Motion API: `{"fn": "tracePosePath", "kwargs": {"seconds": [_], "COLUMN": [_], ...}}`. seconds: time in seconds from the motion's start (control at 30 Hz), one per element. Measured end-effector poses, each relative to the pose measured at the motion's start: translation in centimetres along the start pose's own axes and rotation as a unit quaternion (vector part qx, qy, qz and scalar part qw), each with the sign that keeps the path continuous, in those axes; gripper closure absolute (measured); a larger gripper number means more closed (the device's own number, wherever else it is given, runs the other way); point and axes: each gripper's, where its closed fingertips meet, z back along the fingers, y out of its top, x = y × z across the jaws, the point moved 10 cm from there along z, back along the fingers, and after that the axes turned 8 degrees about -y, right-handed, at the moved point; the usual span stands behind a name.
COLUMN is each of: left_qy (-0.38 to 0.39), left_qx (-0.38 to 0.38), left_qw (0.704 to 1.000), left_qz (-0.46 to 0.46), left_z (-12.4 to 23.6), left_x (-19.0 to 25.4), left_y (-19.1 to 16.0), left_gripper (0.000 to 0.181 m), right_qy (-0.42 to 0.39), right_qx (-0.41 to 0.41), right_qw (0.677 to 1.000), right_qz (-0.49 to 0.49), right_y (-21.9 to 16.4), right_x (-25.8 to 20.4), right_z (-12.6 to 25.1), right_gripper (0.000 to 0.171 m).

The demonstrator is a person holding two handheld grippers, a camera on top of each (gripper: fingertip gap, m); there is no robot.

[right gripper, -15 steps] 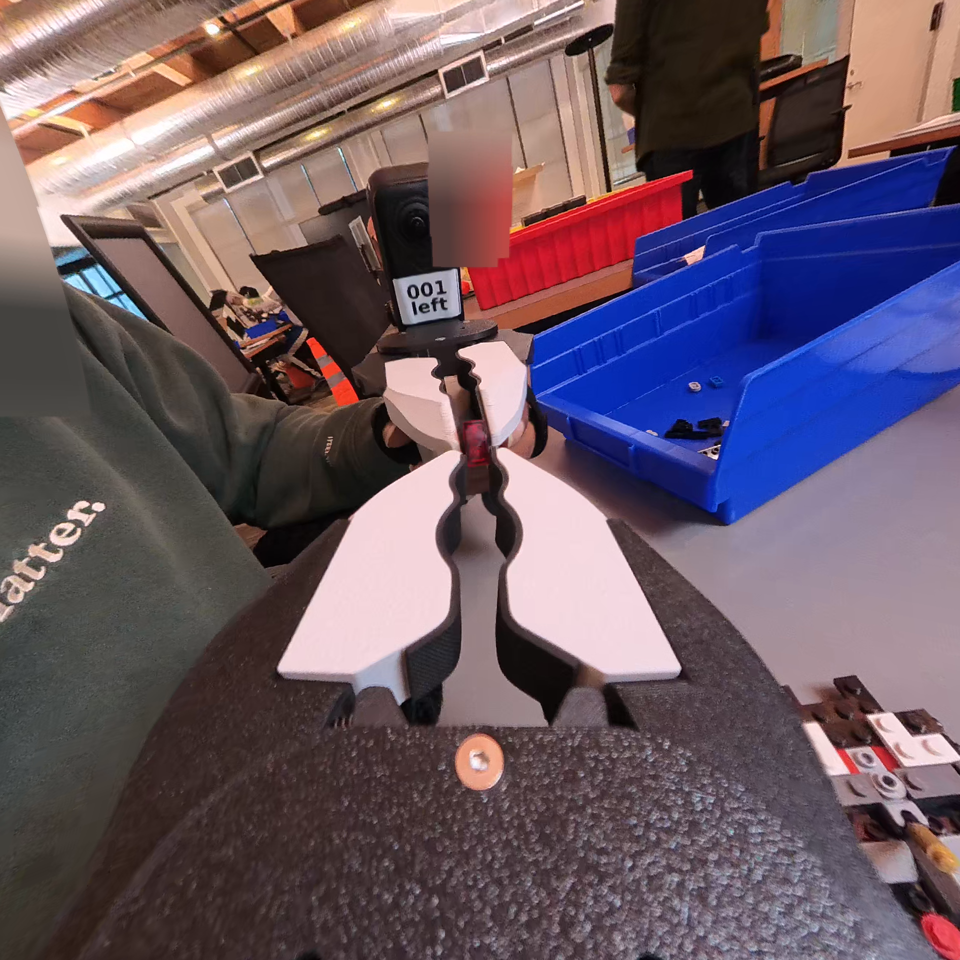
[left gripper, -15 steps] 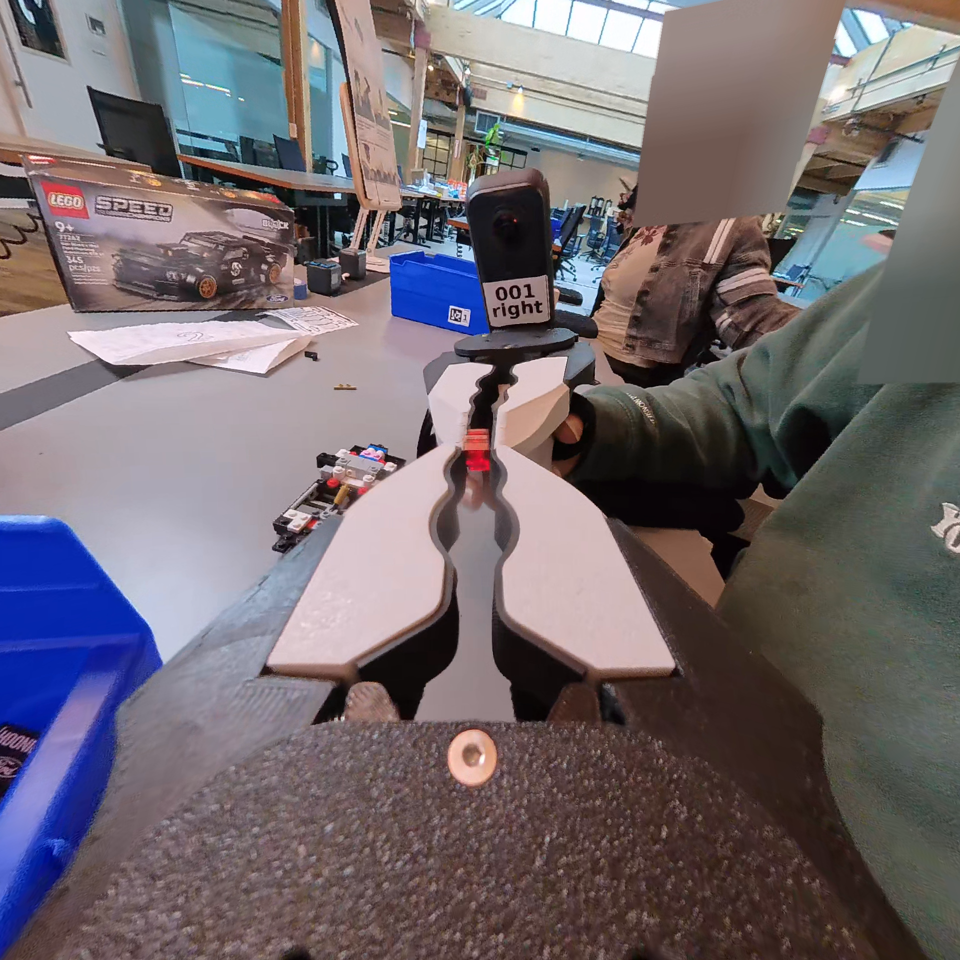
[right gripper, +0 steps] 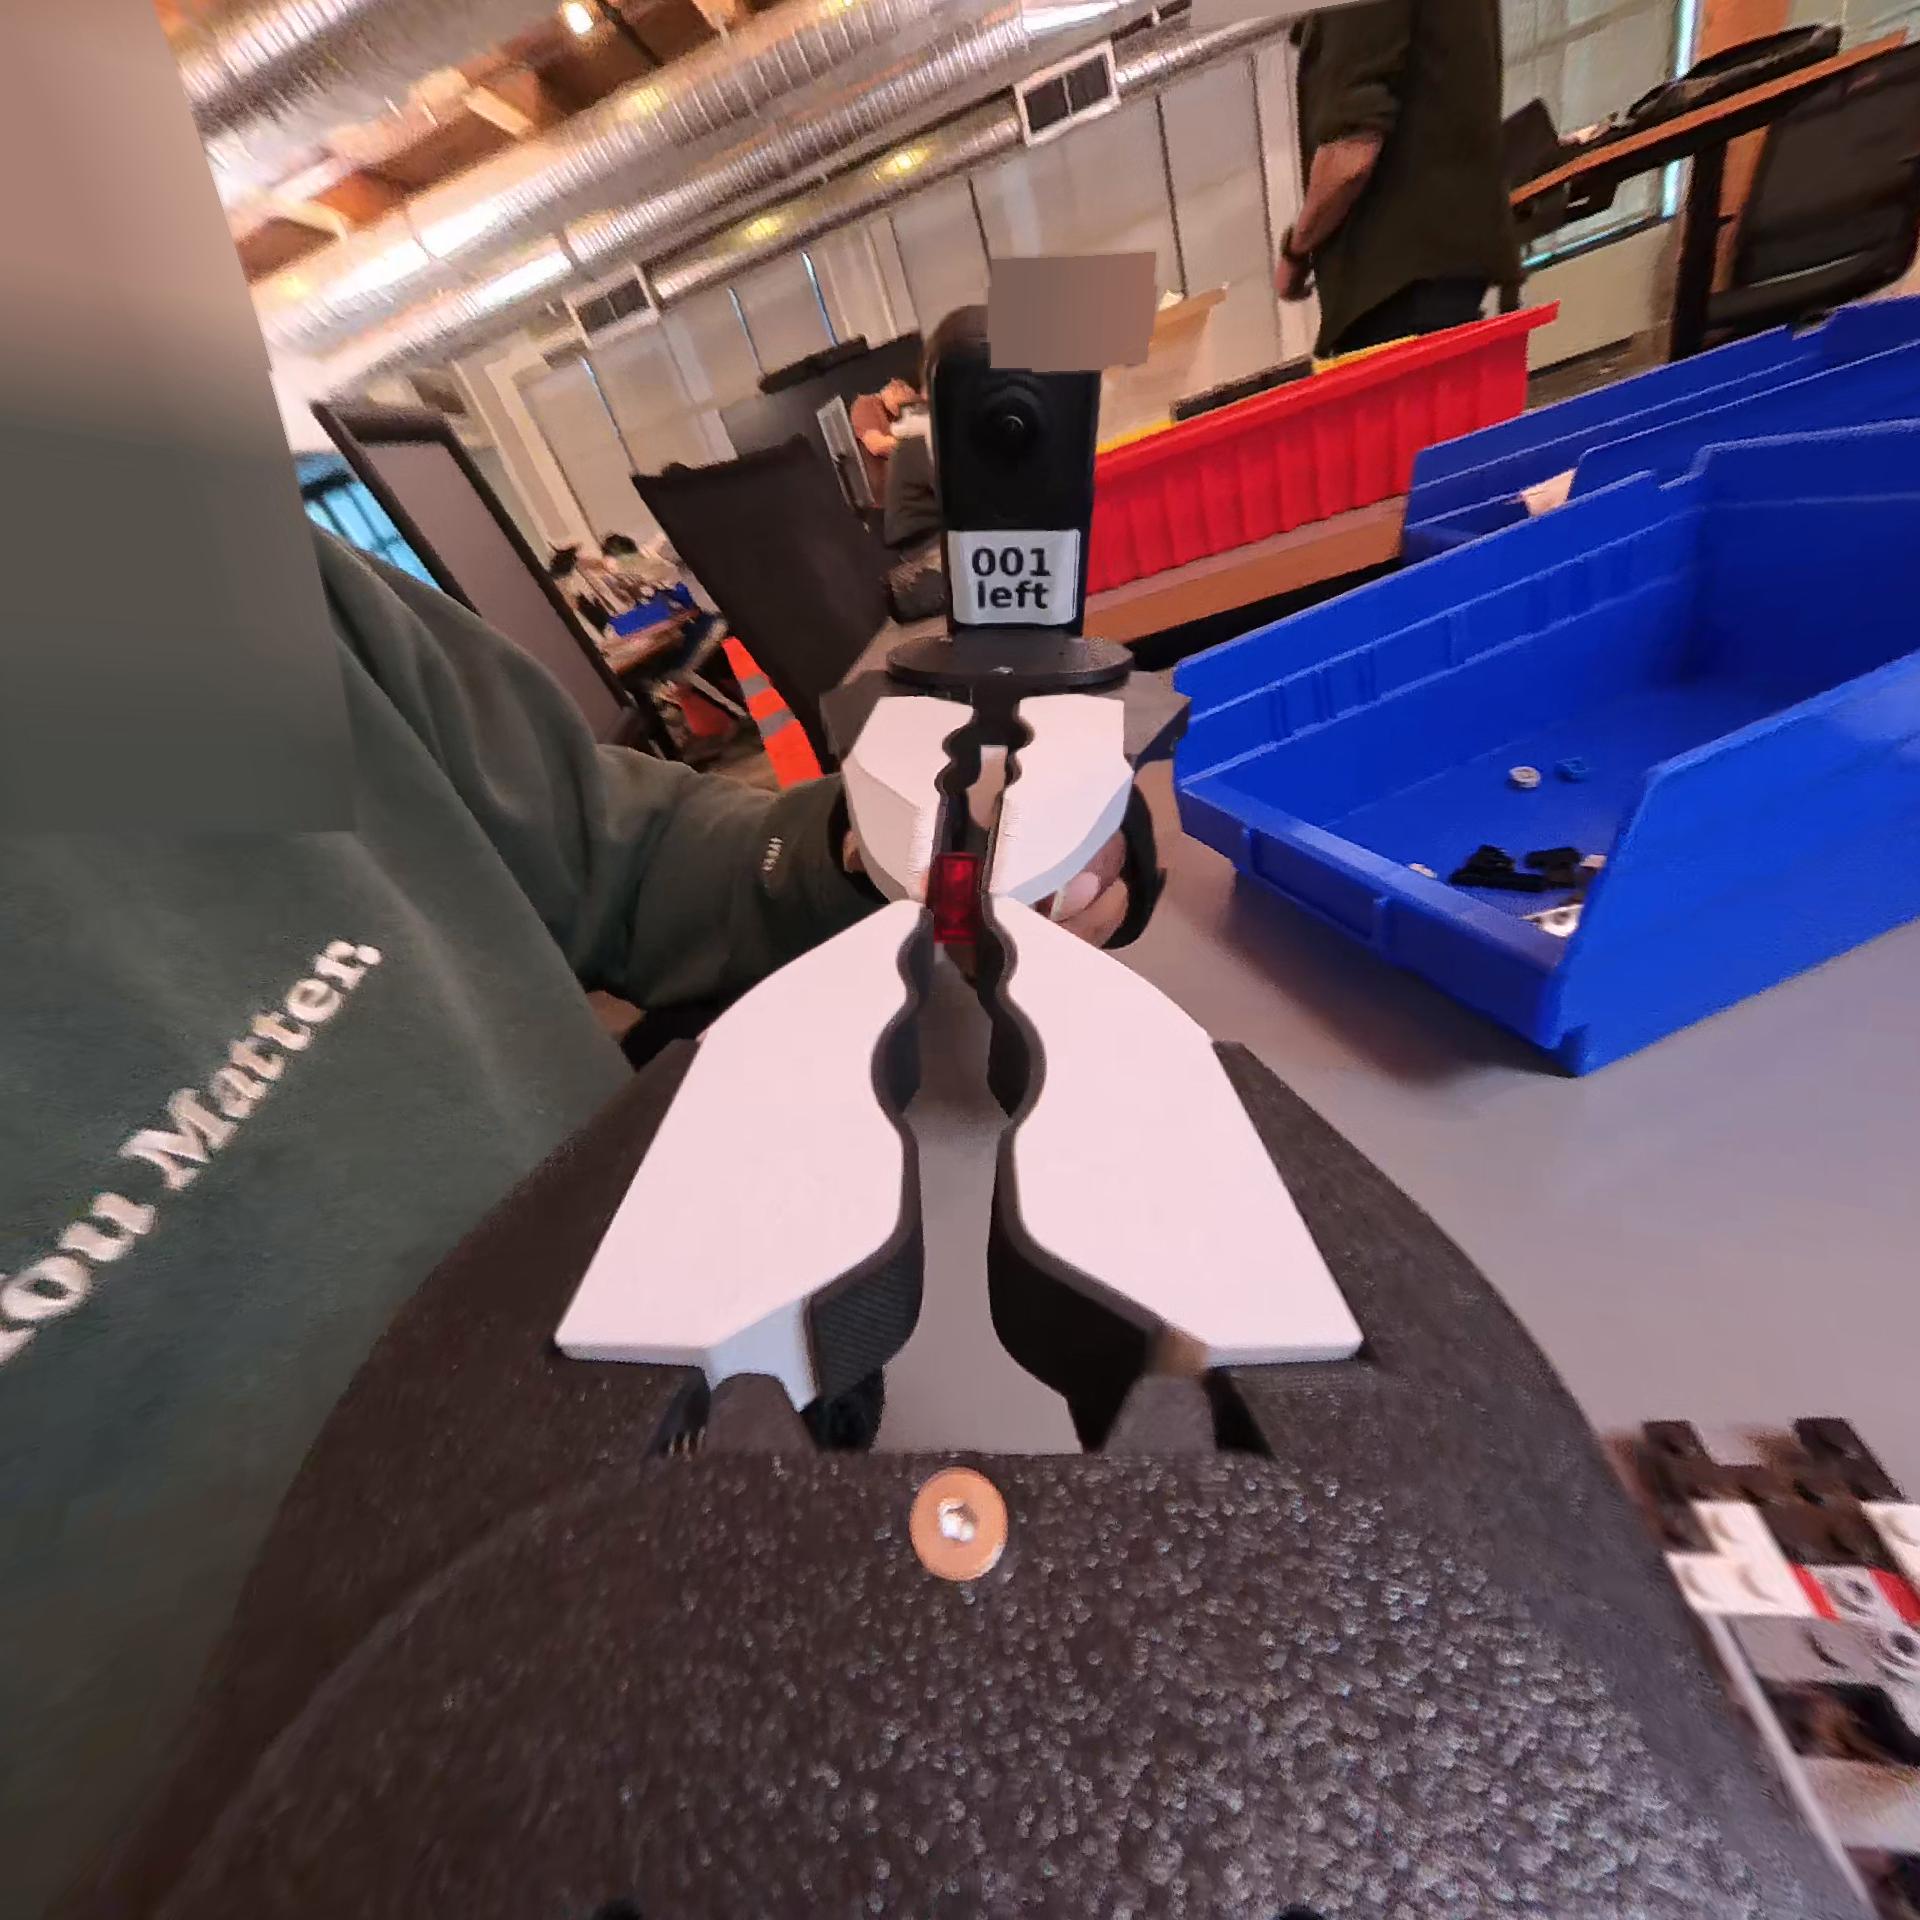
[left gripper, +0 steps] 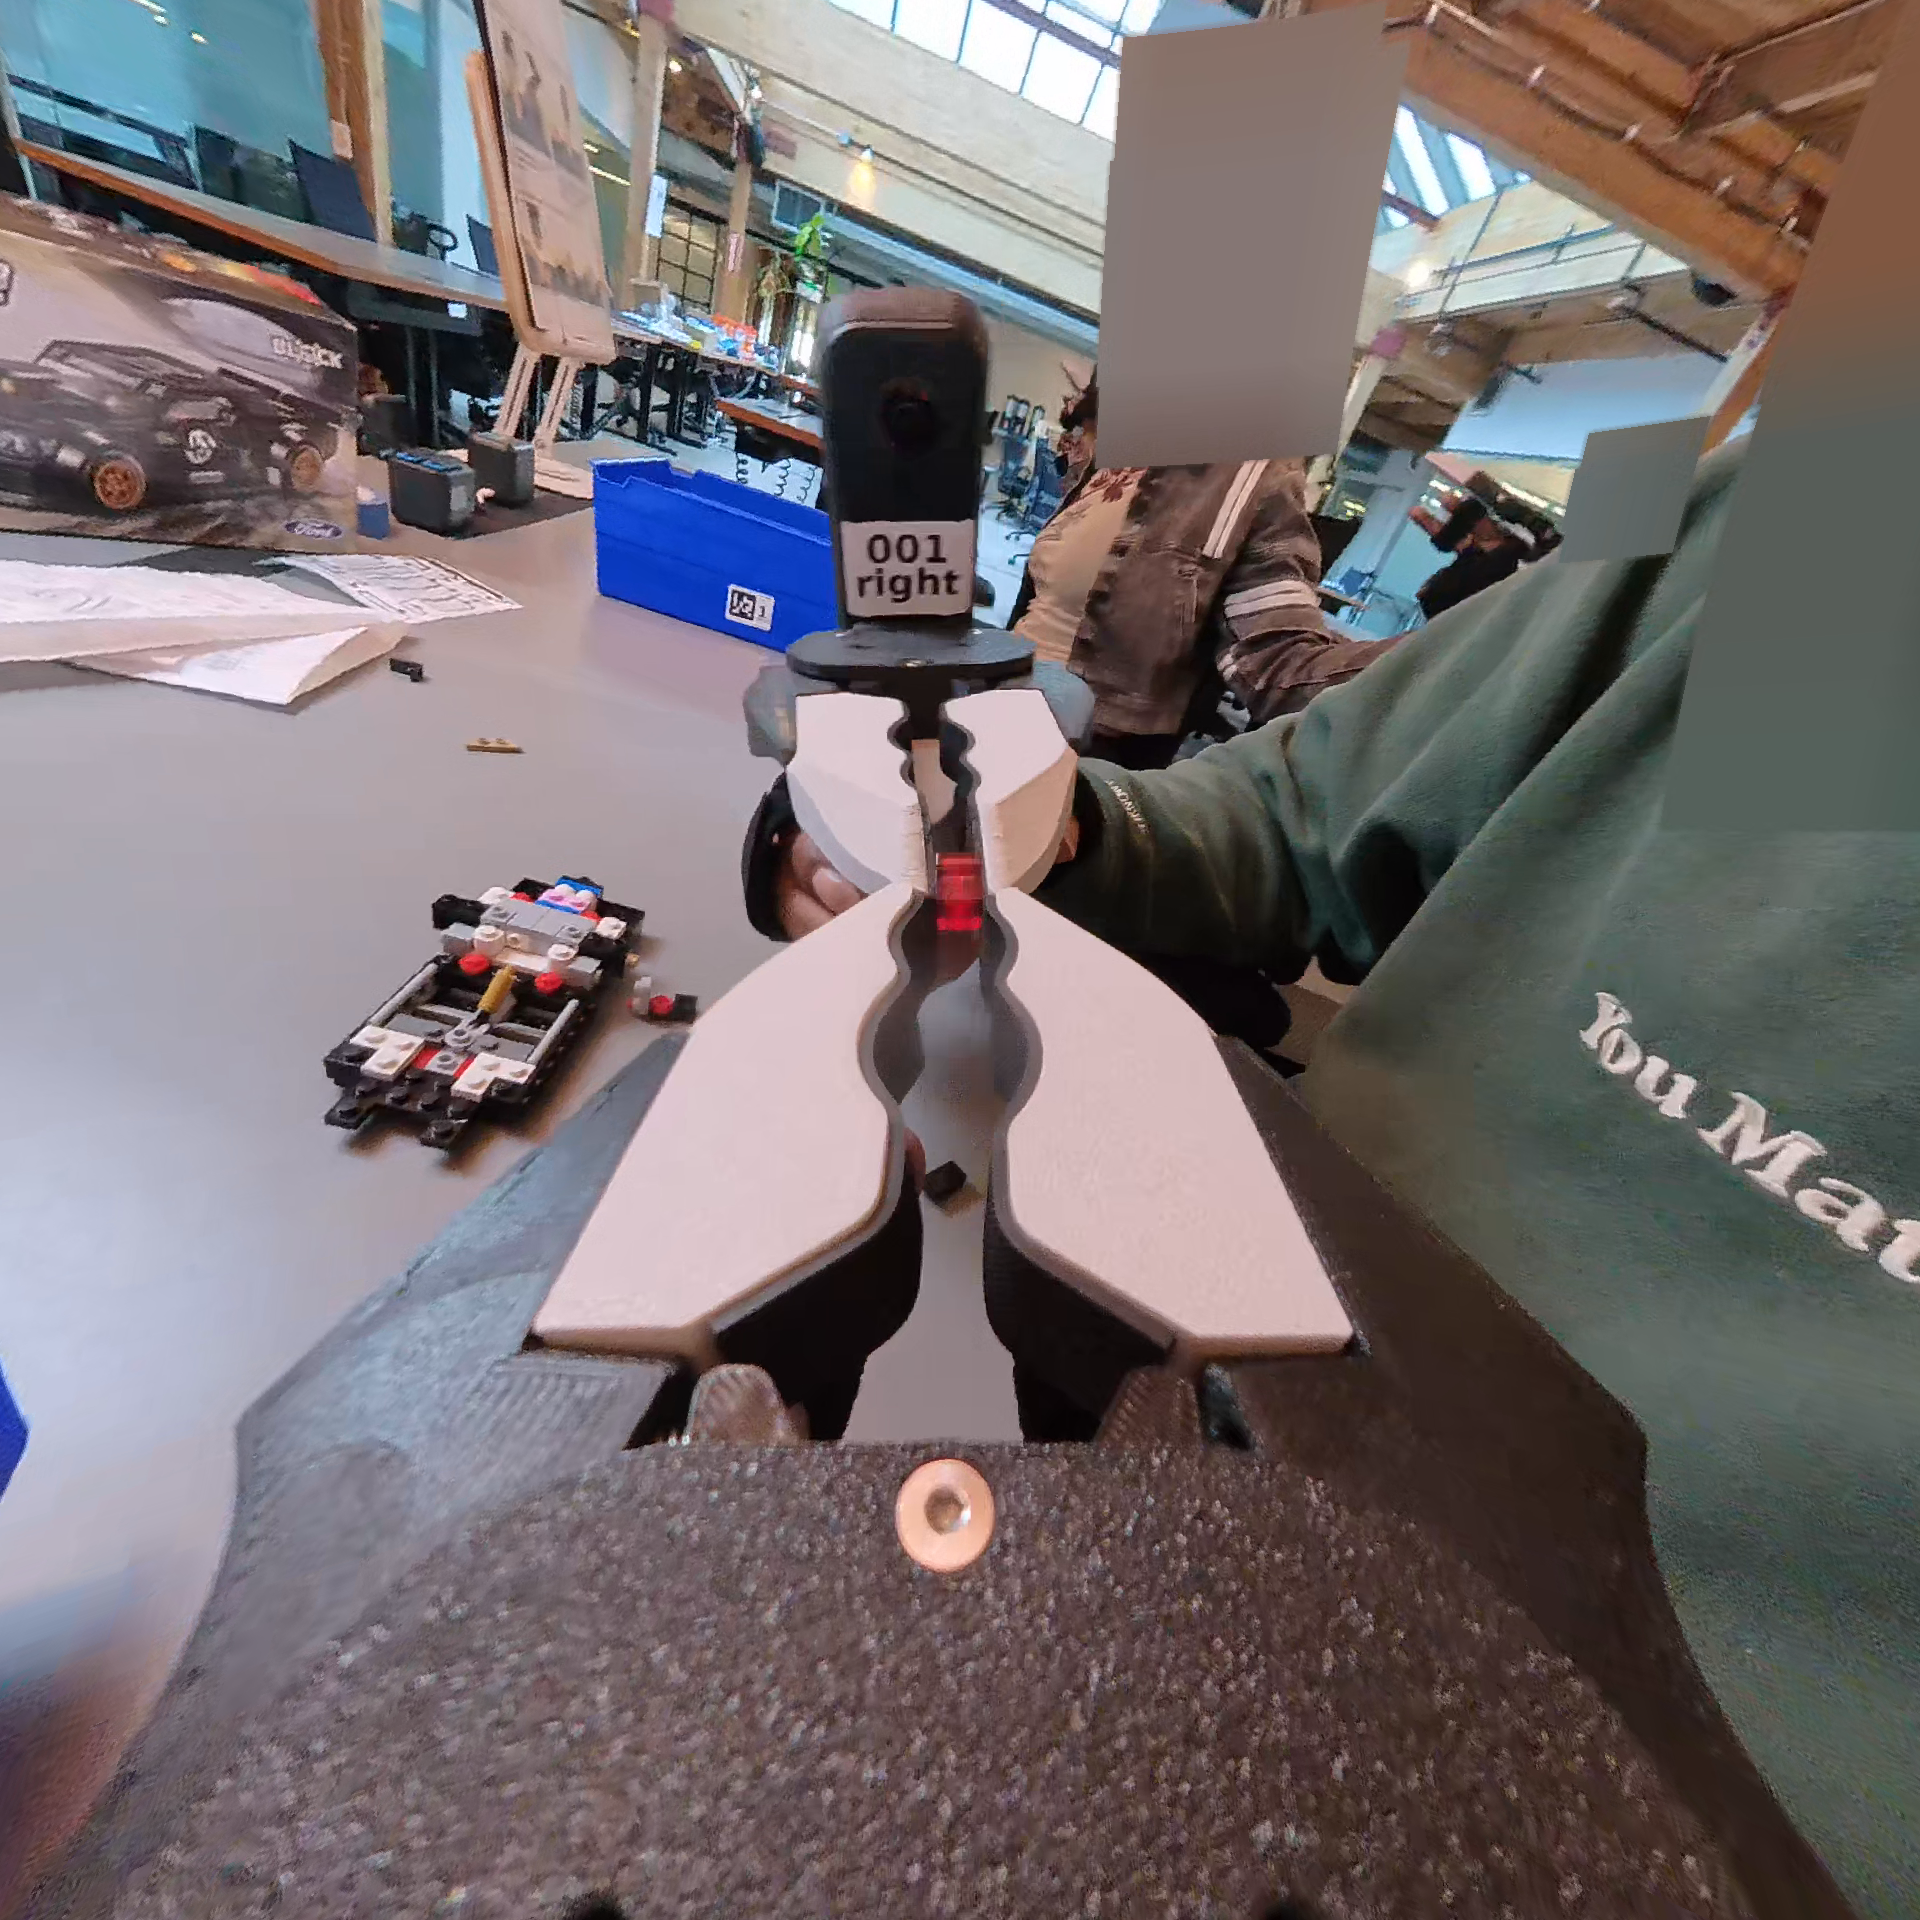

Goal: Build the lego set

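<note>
Both tongs [left gripper: 956, 902] tip-to-tip around one upright red brick [left gripper: 957, 896].

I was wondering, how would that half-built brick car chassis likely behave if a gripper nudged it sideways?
The chassis lies flat and low on the smooth grey table, so it would probably slide, not tip. It has no wheels fitted, so rolling seems unlikely. Small plates on top might pop off under a hard push.
</note>
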Motion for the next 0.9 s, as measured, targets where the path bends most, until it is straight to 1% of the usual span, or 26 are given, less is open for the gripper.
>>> {"fn": "tracePosePath", "kwargs": {"seconds": [0.13, 0.17, 0.2, 0.23, 0.27, 0.4, 0.57, 0.7, 0.77, 0.83, 0.87, 0.9], "left_qy": [0.004, 0.032, 0.061, 0.06, 0.047, 0.065, 0.089, 0.139, 0.186, 0.277, 0.338, 0.409], "left_qx": [-0.033, -0.069, -0.1, -0.094, -0.067, -0.046, -0.036, -0.057, -0.063, -0.073, -0.082, -0.096], "left_qw": [0.999, 0.997, 0.993, 0.994, 0.997, 0.997, 0.994, 0.984, 0.975, 0.952, 0.93, 0.899], "left_qz": [-0.01, -0.014, -0.029, -0.021, -0.004, -0.023, -0.061, -0.092, -0.104, -0.111, -0.118, -0.127], "left_z": [0.1, 0.3, 0.5, 0.7, 0.9, 1.5, 1.8, 2.0, 2.4, 3.3, 4.0, 4.8], "left_x": [0.0, -0.3, -0.8, -1.0, -1.0, -0.9, -0.6, -0.9, -1.3, -2.3, -2.9, -3.6], "left_y": [-0.1, -0.5, -1.0, -1.1, -0.7, 0.1, 0.5, 0.4, 0.6, 0.6, 0.6, 0.6], "left_gripper": [0.173, 0.173, 0.173, 0.173, 0.173, 0.173, 0.173, 0.173, 0.173, 0.173, 0.173, 0.173], "right_qy": [0.03, 0.054, 0.061, 0.033, 0.004, -0.021, -0.014, -0.012, -0.016, -0.016, -0.017, -0.018], "right_qx": [0.008, 0.05, 0.079, 0.079, 0.068, 0.059, 0.046, 0.045, 0.039, 0.033, 0.028, 0.022], "right_qw": [0.999, 0.995, 0.992, 0.995, 0.997, 0.998, 0.998, 0.998, 0.998, 0.999, 0.999, 0.999], "right_qz": [-0.035, -0.062, -0.074, -0.048, -0.019, -0.028, -0.031, -0.036, -0.037, -0.038, -0.037, -0.037], "right_y": [-0.4, 0.3, 1.2, 1.7, 1.8, 1.2, 0.8, 0.7, 0.6, 0.5, 0.4, 0.3], "right_x": [0.6, 0.6, 0.8, 0.9, 0.9, 1.4, 1.5, 1.5, 1.6, 1.6, 1.6, 1.6], "right_z": [0.0, 0.6, 1.4, 2.1, 2.6, 3.0, 2.4, 2.3, 2.3, 2.1, 2.0, 1.8], "right_gripper": [0.164, 0.164, 0.164, 0.164, 0.164, 0.164, 0.164, 0.164, 0.164, 0.164, 0.164, 0.164]}}
